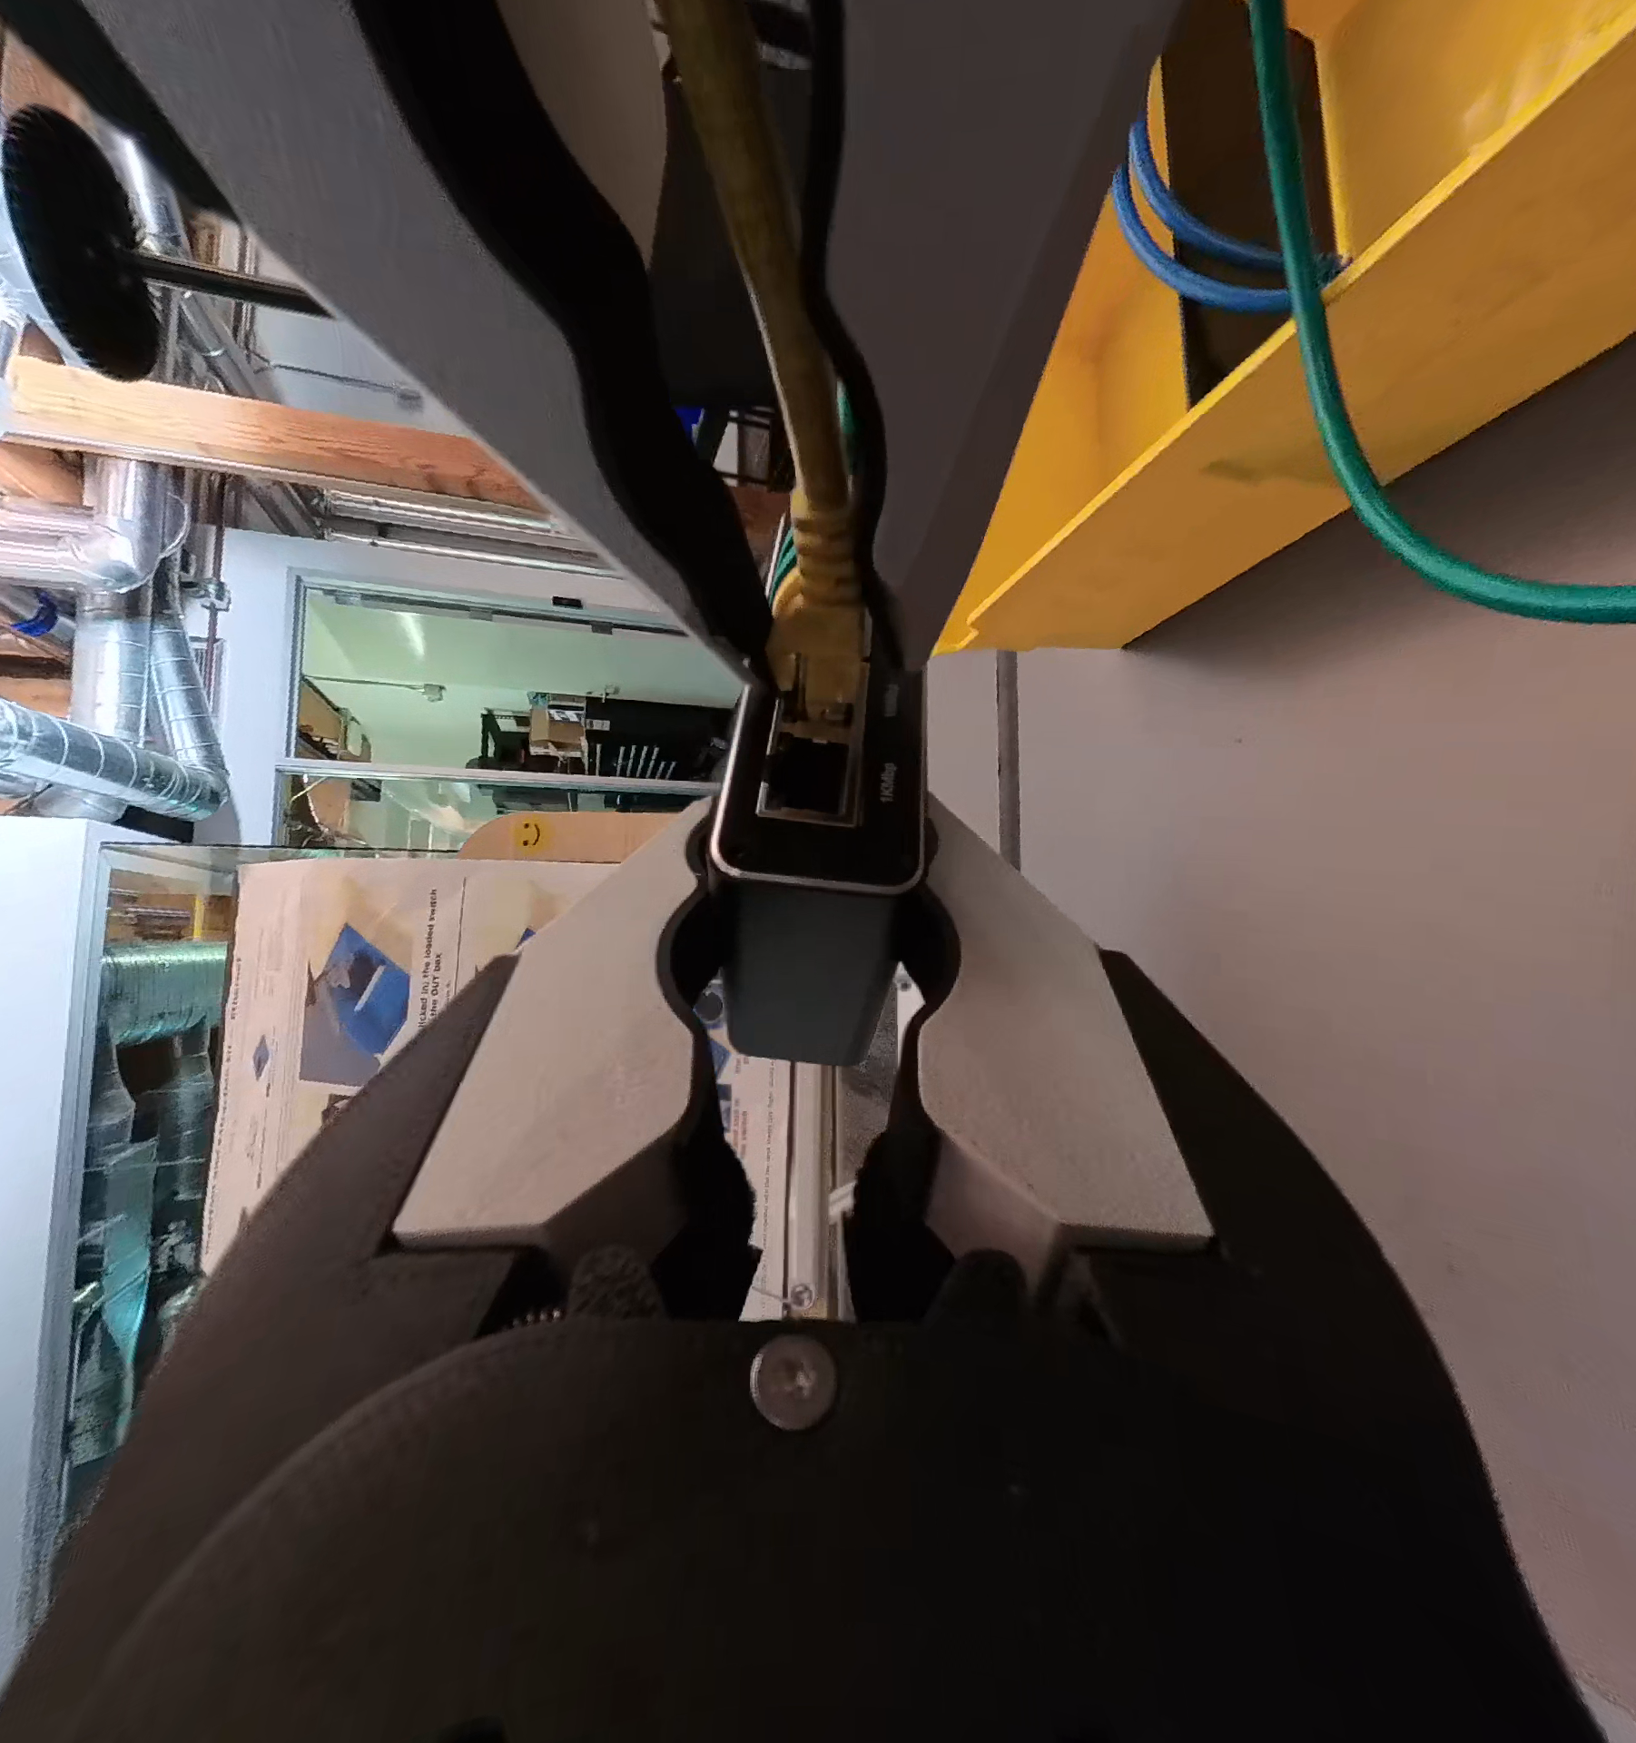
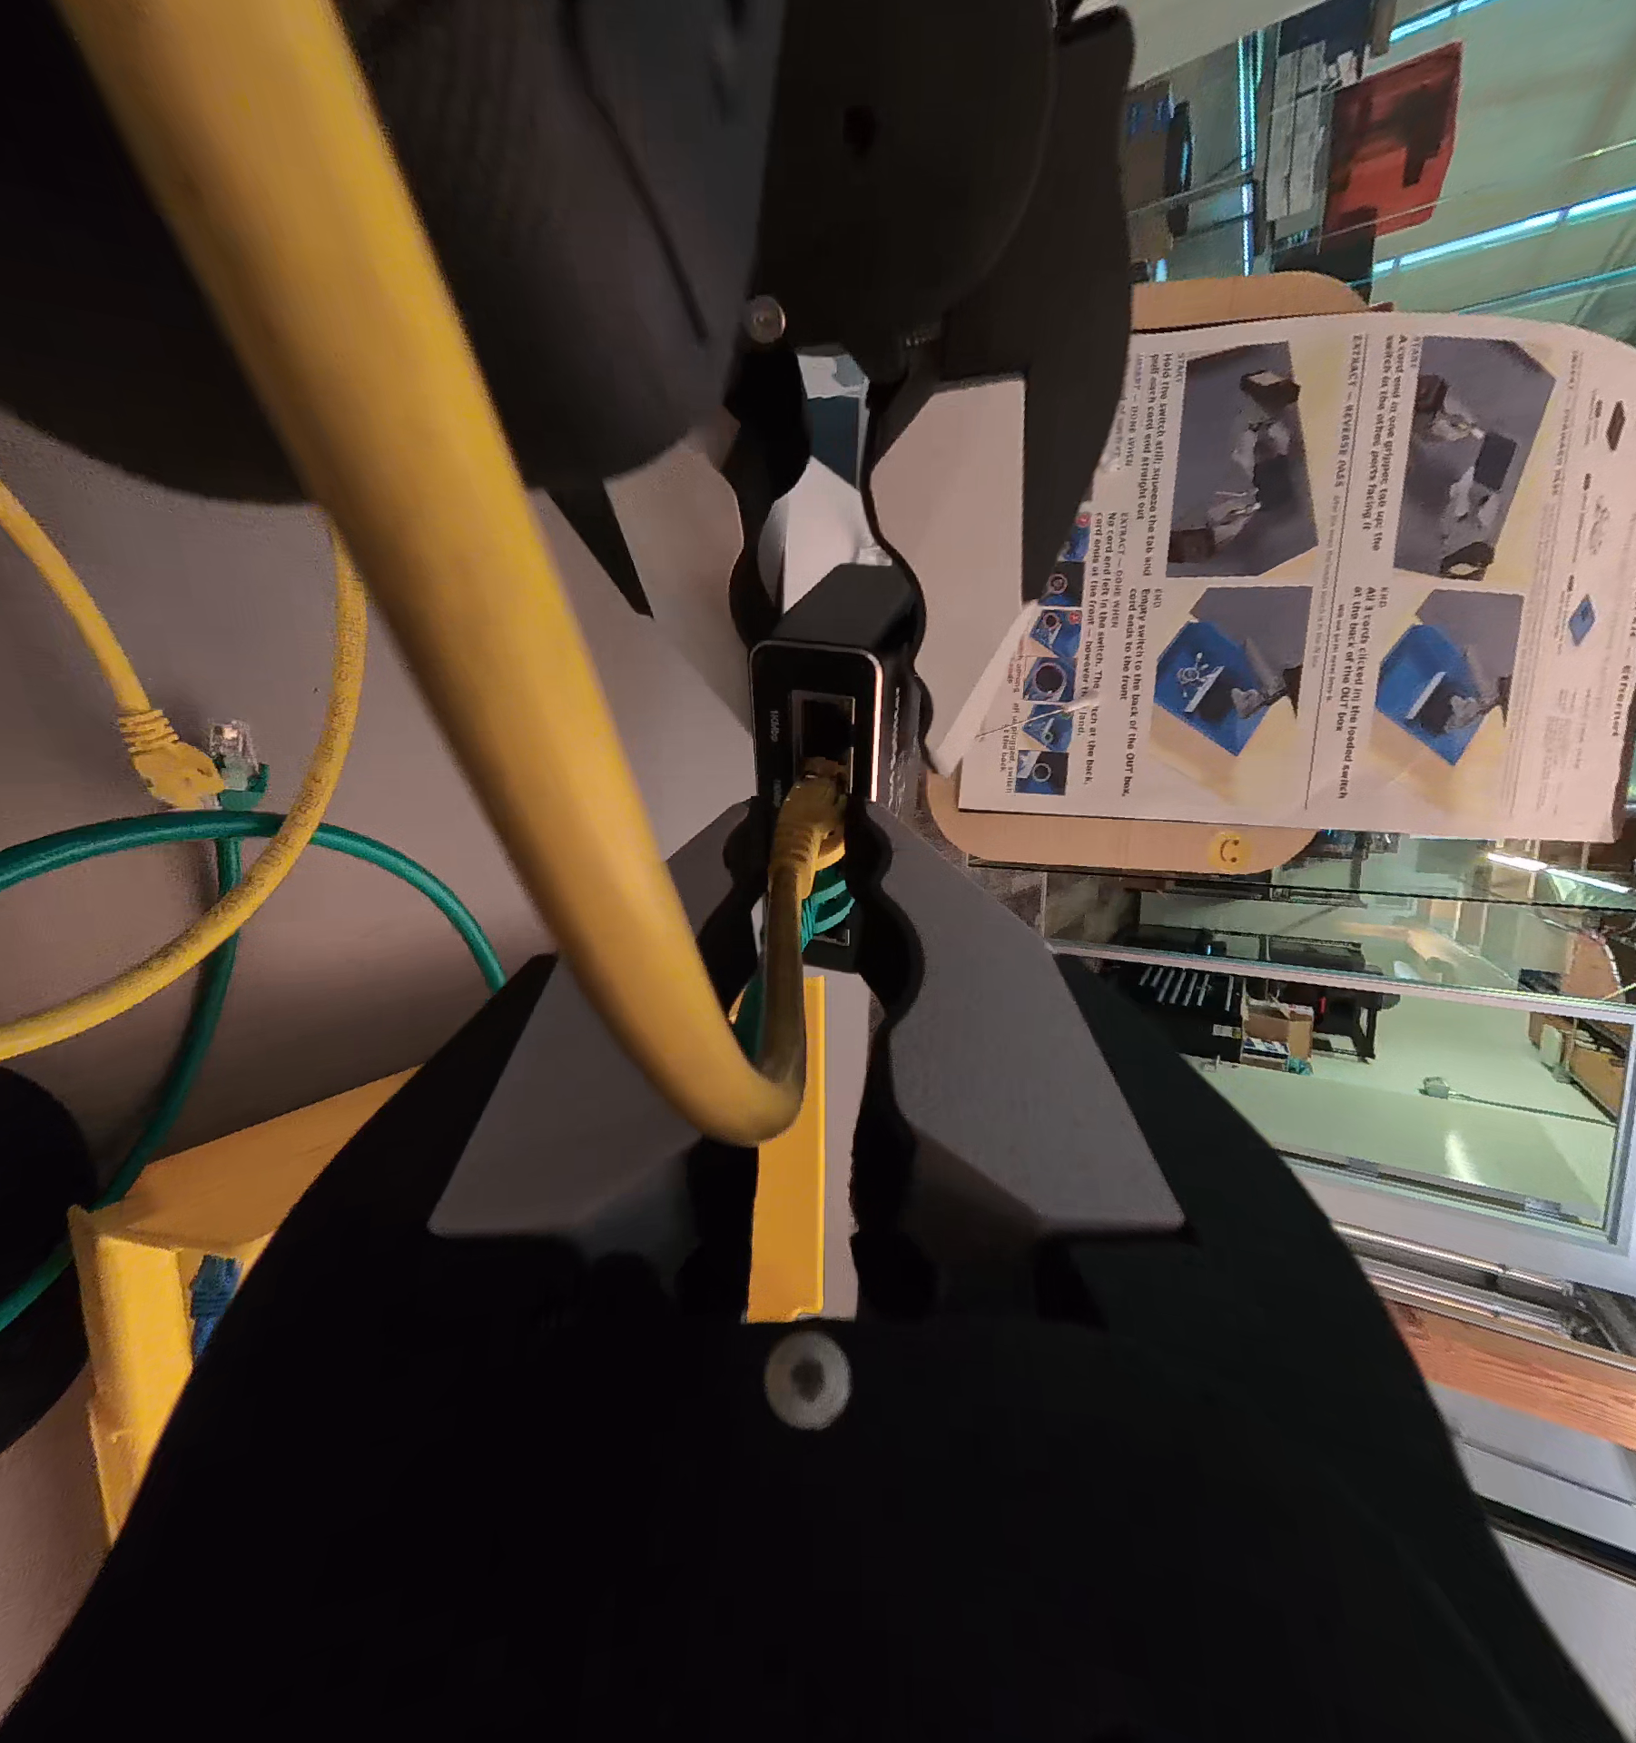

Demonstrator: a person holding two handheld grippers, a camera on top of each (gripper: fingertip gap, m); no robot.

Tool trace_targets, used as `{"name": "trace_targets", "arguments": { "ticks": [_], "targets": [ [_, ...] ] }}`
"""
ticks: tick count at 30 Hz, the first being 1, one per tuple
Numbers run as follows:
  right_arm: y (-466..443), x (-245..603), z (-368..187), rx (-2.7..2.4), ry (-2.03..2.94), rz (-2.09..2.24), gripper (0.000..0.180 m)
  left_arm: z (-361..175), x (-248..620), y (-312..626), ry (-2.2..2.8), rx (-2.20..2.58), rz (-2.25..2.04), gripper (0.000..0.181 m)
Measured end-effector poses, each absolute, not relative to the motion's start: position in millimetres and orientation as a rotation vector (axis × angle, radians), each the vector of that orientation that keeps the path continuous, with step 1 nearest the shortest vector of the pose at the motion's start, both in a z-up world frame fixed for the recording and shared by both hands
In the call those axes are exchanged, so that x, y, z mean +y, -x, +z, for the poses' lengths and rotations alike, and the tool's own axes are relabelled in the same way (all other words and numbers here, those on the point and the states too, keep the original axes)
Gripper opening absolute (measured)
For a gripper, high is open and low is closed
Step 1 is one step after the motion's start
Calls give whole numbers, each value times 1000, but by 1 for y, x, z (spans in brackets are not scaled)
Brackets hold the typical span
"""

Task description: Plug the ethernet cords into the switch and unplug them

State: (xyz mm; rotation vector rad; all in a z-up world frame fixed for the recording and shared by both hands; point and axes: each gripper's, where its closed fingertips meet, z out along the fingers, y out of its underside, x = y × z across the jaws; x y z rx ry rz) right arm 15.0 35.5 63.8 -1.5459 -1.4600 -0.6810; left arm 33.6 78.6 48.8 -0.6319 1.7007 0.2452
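My left gripper [image 1: 814,839] is shut on the black switch [image 1: 809,953] and holds it by its end. One port [image 1: 805,783] faces me and is empty. My right gripper [image 2: 809,825] is shut on the plug of a yellow ethernet cord [image 2: 809,802], and the plug's tip sits in the port beside the empty one [image 1: 819,698]. A green plug [image 2: 828,910] lies just behind it between the right fingers; I cannot tell whether it is seated. The switch [image 2: 828,632] and left gripper [image 2: 833,613] show opposite in the right wrist view.
A loose yellow plug [image 2: 168,755] and a loose green plug [image 2: 239,755] lie on the grey table [image 2: 512,660]. A yellow tray [image 1: 1267,396] holds a blue cord [image 1: 1173,236], with a green cord [image 1: 1314,377] draped over it. An instruction sheet [image 2: 1314,585] stands behind. The grippers' ends are close to 5 centimeters from one another.
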Motion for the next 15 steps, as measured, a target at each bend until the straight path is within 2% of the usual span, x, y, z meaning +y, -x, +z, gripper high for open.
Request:
{"name": "trace_targets", "arguments": {
  "ticks": [10, 15],
  "targets": [
    [-19, 29, 58, -1479, 1592, -688, 15, 40, 74, -39, 658, 1733, 224, 35],
    [-11, 21, 82, -1457, 1441, -731, 14, 66, 64, -33, 577, 1626, 246, 33]
  ]
}}
